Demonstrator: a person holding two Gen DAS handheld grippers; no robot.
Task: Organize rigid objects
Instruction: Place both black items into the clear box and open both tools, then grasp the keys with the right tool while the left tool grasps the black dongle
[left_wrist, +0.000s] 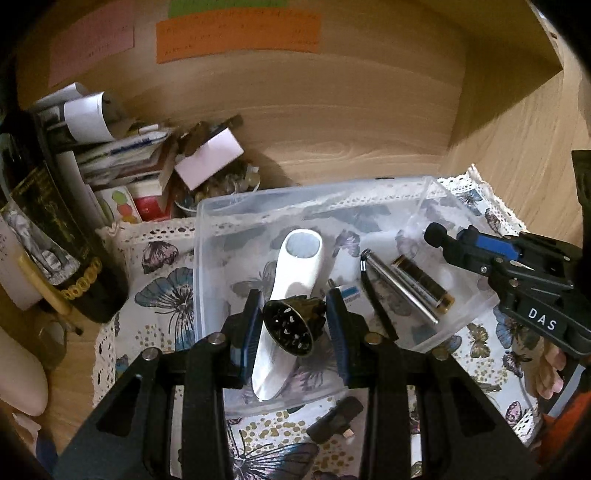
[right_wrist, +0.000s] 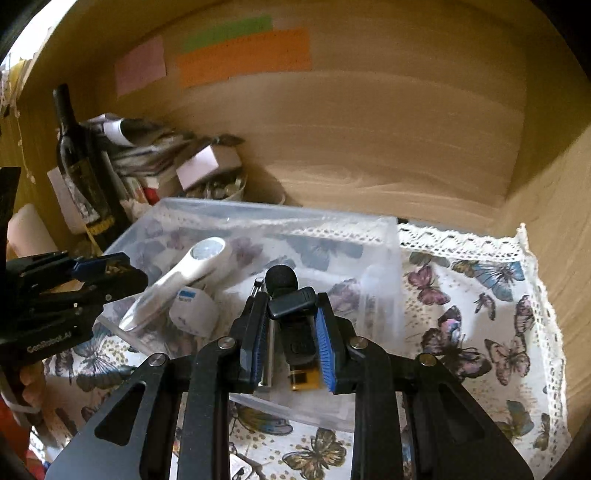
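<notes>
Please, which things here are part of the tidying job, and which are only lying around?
Job:
- bin
- cone, held in left tool
- microphone, held in right tool
- shoehorn, pen, battery, all in the bin
- black clip on the cloth

Lying about:
- bottle
- paper pile
- wall notes
- cloth

Wooden alcove wall (right_wrist: 369, 129) with coloured paper notes (right_wrist: 243, 55).
</notes>
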